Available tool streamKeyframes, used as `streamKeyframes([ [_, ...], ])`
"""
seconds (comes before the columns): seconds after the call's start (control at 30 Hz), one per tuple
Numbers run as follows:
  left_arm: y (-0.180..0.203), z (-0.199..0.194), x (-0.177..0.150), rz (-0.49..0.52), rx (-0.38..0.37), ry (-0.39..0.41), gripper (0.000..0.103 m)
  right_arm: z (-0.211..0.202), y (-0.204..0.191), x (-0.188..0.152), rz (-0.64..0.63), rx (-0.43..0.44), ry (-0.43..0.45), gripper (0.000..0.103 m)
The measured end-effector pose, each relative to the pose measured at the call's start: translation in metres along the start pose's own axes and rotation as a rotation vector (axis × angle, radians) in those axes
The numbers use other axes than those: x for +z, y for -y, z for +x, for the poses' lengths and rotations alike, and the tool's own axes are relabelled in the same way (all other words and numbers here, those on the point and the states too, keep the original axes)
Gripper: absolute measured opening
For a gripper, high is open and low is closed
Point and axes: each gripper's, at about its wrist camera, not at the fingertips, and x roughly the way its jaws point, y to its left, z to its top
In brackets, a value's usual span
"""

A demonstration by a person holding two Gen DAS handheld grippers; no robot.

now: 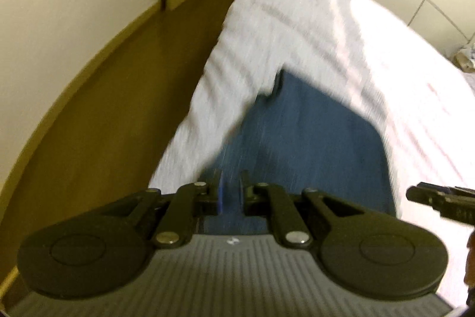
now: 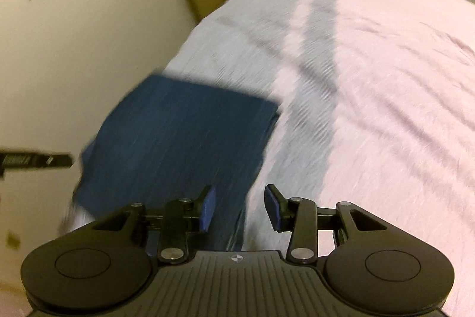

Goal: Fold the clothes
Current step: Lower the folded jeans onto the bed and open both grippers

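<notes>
The blue garment (image 2: 181,138) lies on the white bed (image 2: 386,79), centre-left in the right wrist view, running toward upper left. The left gripper (image 1: 230,192) is clamped on its near edge; the right gripper (image 2: 239,205) hangs part-open and empty over its lower right edge

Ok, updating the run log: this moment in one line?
fold clothes | left gripper shut | right gripper open | blue garment folded on bed

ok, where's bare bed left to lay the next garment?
Free: the wide stretch of white sheet right of the blue garment, running to the far end of the bed. Crowded: the bed's left edge by the wall, where the garment lies and both grippers work.
</notes>
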Motion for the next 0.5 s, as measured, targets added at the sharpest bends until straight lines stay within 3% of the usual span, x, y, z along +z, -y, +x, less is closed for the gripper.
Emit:
streamKeyframes([
  [0.13, 0.023, 0.033, 0.044, 0.075, -0.067, 0.039, 0.007, 0.036, 0.022, 0.052, 0.008, -0.021, 0.005, 0.040],
  [0.23, 0.036, 0.068, 0.061, 0.116, -0.096, 0.021, 0.007, 0.066, 0.030, 0.075, 0.007, 0.020, -0.006, 0.028],
  [0.37, 0.032, 0.117, 0.063, 0.102, -0.100, -0.032, 0.008, 0.101, 0.036, 0.080, -0.001, 0.040, -0.063, 0.022],
  [0.5, 0.013, 0.144, 0.059, 0.042, -0.115, -0.039, 0.020, 0.119, 0.039, 0.073, -0.002, 0.047, -0.077, 0.022],
])
